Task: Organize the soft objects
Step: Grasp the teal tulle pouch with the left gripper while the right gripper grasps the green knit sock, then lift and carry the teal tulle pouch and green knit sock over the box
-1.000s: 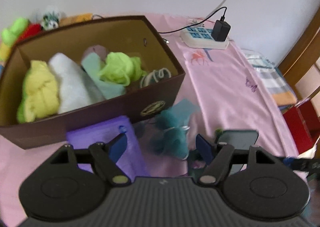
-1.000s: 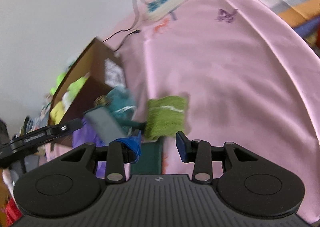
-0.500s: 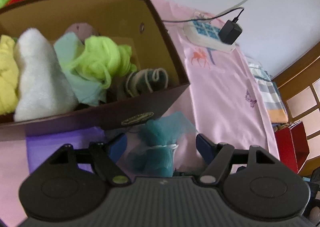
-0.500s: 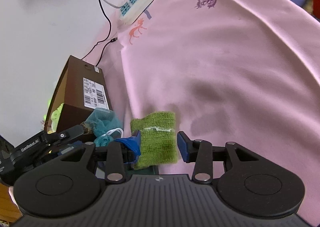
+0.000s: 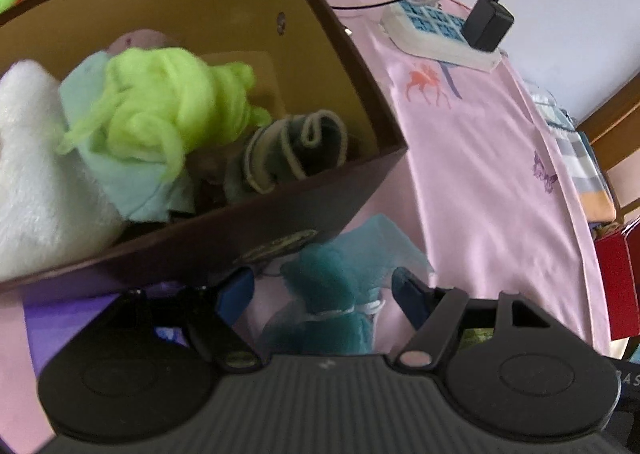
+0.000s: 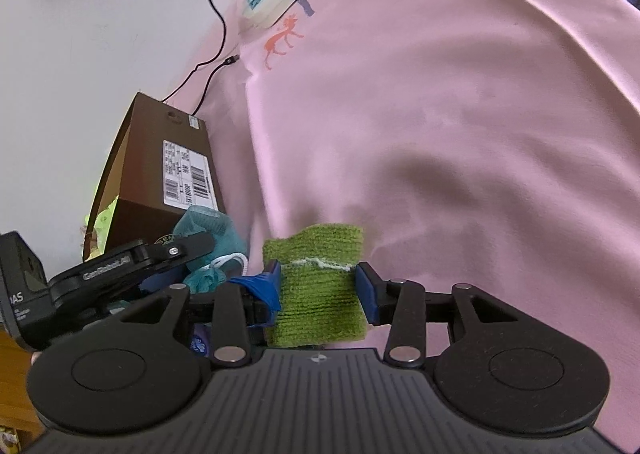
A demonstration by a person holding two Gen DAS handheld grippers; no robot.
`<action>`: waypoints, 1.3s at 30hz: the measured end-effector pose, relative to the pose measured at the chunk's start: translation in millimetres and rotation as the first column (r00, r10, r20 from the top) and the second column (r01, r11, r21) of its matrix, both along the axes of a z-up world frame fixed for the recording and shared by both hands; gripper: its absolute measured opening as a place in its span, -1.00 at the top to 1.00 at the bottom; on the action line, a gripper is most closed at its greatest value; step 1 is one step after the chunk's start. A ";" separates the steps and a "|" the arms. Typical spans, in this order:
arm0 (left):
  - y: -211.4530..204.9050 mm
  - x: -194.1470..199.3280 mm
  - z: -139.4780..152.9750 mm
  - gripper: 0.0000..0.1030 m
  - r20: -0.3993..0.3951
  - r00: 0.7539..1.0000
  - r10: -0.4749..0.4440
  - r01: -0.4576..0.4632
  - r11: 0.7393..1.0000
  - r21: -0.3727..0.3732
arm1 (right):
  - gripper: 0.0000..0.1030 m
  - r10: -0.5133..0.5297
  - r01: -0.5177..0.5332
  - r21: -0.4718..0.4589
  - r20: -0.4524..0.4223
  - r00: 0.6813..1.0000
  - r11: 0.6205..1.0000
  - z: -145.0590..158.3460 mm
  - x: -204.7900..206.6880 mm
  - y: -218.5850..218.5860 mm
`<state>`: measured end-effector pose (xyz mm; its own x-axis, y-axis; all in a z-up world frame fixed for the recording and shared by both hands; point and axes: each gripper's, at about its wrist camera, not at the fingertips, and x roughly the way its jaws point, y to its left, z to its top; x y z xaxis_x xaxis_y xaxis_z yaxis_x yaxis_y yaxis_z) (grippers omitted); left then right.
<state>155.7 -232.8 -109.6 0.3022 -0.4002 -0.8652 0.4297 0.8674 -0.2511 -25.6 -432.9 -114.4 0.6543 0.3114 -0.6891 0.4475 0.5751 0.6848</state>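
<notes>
Straddling the green cloth (image 6: 318, 288) on the pink sheet (image 6: 460, 113), the right hand-held gripper (image 6: 318, 286) was spread, as was the left (image 5: 322, 288) around the teal puff (image 5: 332, 294) beside the box (image 5: 248, 225); each should close squarely mid-bundle before lifting. Both items' near ends were hidden.

A power strip (image 5: 440, 35) — charger (image 5: 487, 23) plugged in — lies on pink sheet (image 6: 460, 133).
</notes>
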 end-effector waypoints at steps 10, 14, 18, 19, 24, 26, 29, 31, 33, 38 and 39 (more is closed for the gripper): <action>-22.1 -2.1 -9.8 -0.44 0.015 0.999 -0.043 0.041 0.997 0.070 | 0.49 0.079 -0.078 -0.087 -0.001 0.997 0.993 0.6 10.4 7.6; -25.5 -4.2 -12.3 -0.44 0.027 0.999 -0.043 0.040 0.995 0.096 | 0.50 0.081 -0.080 -0.095 0.008 0.997 0.992 -0.2 9.5 7.4; -37.9 -6.7 -13.5 0.18 0.031 0.996 -0.078 0.074 0.991 0.114 | 0.61 0.084 -0.081 -0.113 0.018 0.996 0.990 0.0 7.2 8.5; -37.7 -6.3 -15.3 0.18 0.019 0.997 -0.074 0.071 0.991 0.110 | 0.66 0.080 -0.077 -0.105 0.026 0.996 0.991 -0.8 5.2 8.1; -29.1 -3.1 -15.7 0.47 0.023 0.999 -0.039 0.037 0.995 0.095 | 0.88 0.044 -0.041 -0.071 0.046 0.998 0.997 -4.5 -3.6 5.0; -23.1 -3.8 -13.5 0.50 0.027 0.999 -0.026 0.024 0.996 0.091 | 0.96 0.033 -0.029 -0.073 0.060 0.998 0.997 -3.9 -7.1 4.8; -14.2 -6.5 -6.0 0.53 0.044 0.999 -0.005 0.002 0.997 0.073 | 1.00 0.015 -0.008 -0.085 0.076 0.997 0.996 -0.8 -12.2 3.4; -9.7 -9.4 3.2 0.54 0.071 0.997 0.004 -0.008 0.998 0.058 | 1.00 0.001 0.008 -0.099 0.086 0.996 0.995 2.4 -15.2 1.1; -5.5 -14.3 12.7 0.54 0.103 0.995 0.005 -0.010 0.999 0.046 | 1.00 -0.016 0.026 -0.106 0.090 0.996 0.994 4.6 -18.6 -2.5; 6.9 -22.4 17.8 0.54 0.116 0.993 0.017 -0.023 0.998 0.055 | 1.00 -0.049 0.061 -0.097 0.120 0.992 0.993 9.7 -29.4 -10.9; 9.9 -23.8 16.5 0.54 0.115 0.993 0.018 -0.026 0.998 0.063 | 1.00 -0.053 0.065 -0.095 0.127 0.991 0.993 10.9 -31.7 -12.0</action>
<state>131.9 -223.0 -93.1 0.4089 -0.3370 -0.8481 0.4332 0.8896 -0.1447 -57.3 -444.9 -103.5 0.7517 0.2042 -0.6271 0.3983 0.6173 0.6784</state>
